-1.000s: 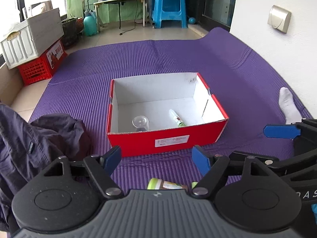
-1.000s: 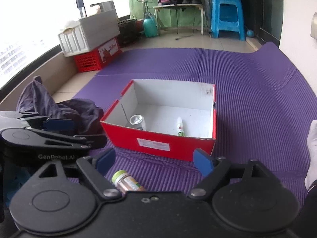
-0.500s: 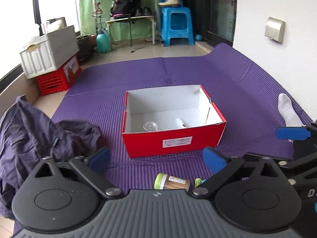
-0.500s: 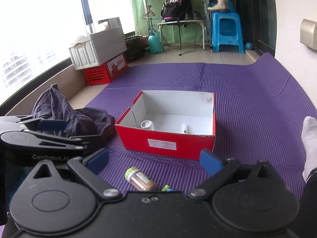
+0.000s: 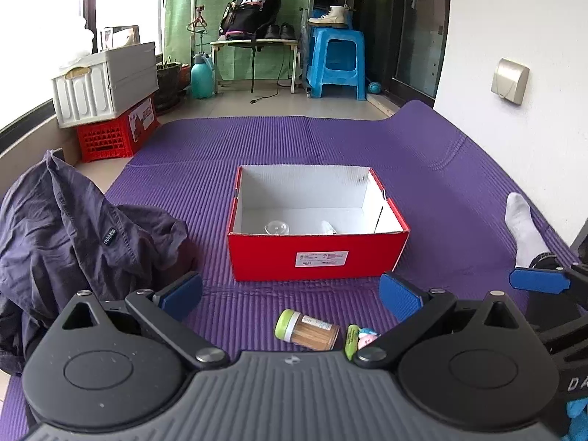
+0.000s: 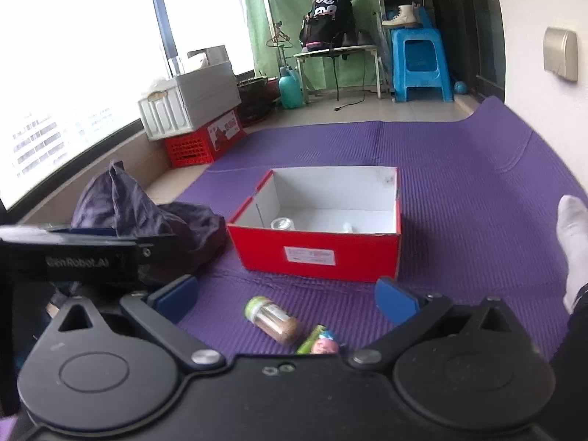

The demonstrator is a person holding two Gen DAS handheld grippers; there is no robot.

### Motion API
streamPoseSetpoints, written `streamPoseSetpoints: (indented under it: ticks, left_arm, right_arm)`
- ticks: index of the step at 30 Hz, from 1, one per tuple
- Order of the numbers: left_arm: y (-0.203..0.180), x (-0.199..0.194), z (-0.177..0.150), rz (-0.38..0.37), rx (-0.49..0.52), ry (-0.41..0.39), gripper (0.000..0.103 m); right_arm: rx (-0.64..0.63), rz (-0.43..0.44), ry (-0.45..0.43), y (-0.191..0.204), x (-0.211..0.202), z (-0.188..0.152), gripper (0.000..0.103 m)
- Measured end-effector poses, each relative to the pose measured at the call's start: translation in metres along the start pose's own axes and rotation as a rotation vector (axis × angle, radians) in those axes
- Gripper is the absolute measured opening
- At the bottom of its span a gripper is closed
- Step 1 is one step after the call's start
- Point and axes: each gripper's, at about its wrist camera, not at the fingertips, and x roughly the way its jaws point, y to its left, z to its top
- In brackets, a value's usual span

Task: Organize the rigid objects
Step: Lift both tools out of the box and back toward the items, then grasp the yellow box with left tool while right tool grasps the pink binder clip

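Purple mat spread over the floor, its far right corner curling up against the white wall. Red box near the middle of the mat, open at the top, white inside; on its floor a clear glass toward the left wall and a small tube to the right of it, both half hidden by the near wall. Between the box and the near edge of the mat, a jar on its side with a green lid, lid toward the left. Just right of the jar, a small green stick and a pink-and-blue toy, close together, too small to make out further.

Left gripper over the near edge, jaws spread wide after just opening, nothing between the blue pads; jar and small things on the mat below the gap, untouched. Right gripper likewise wide apart, opened a little further just now, empty, with the same jar under it and blurred.

Dark crumpled cloth heaped on the left edge of the mat, close to the box's left side. White sock of a person's foot on the right edge. Beyond the far edge: a white crate stacked on a red crate, a teal spray bottle, a small table with a black backpack, a blue stool with a boot on top.
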Motion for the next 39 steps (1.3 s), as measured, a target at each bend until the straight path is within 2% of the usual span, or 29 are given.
streamPoseSetpoints:
  ticks: [4, 9, 12, 16, 21, 27, 30, 32, 39]
  left_arm:
    - [0.005, -0.003, -0.008, 0.014, -0.011, 0.005, 0.103]
    - [0.013, -0.001, -0.026, -0.019, -0.023, 0.057, 0.103]
    - [0.017, 0.006, -0.041, -0.039, -0.055, 0.111, 0.103]
    - [0.025, 0.019, -0.06, -0.005, -0.102, 0.169, 0.103]
    - [0.035, 0.036, -0.08, 0.049, -0.138, 0.229, 0.103]
    - [0.051, 0.06, -0.107, 0.124, -0.226, 0.326, 0.103]
    - [0.052, 0.069, -0.117, 0.14, -0.212, 0.347, 0.103]
    - [0.054, 0.077, -0.123, 0.155, -0.21, 0.37, 0.103]
    - [0.073, 0.095, -0.138, 0.222, -0.308, 0.432, 0.102]
  right_arm:
    - [-0.065, -0.002, 0.001, 0.006, -0.002, -0.011, 0.103]
    - [-0.151, 0.007, 0.037, 0.013, 0.0, -0.027, 0.103]
    - [-0.148, 0.005, 0.065, 0.013, 0.004, -0.036, 0.103]
    - [-0.096, 0.032, 0.147, 0.007, 0.017, -0.049, 0.102]
    - [-0.1, 0.022, 0.195, 0.005, 0.025, -0.067, 0.102]
    - [-0.15, 0.09, 0.29, 0.016, 0.036, -0.091, 0.09]
    - [-0.183, 0.108, 0.349, 0.021, 0.045, -0.104, 0.086]
    - [-0.205, 0.117, 0.373, 0.024, 0.049, -0.111, 0.079]
    - [-0.251, 0.158, 0.453, 0.031, 0.062, -0.131, 0.074]
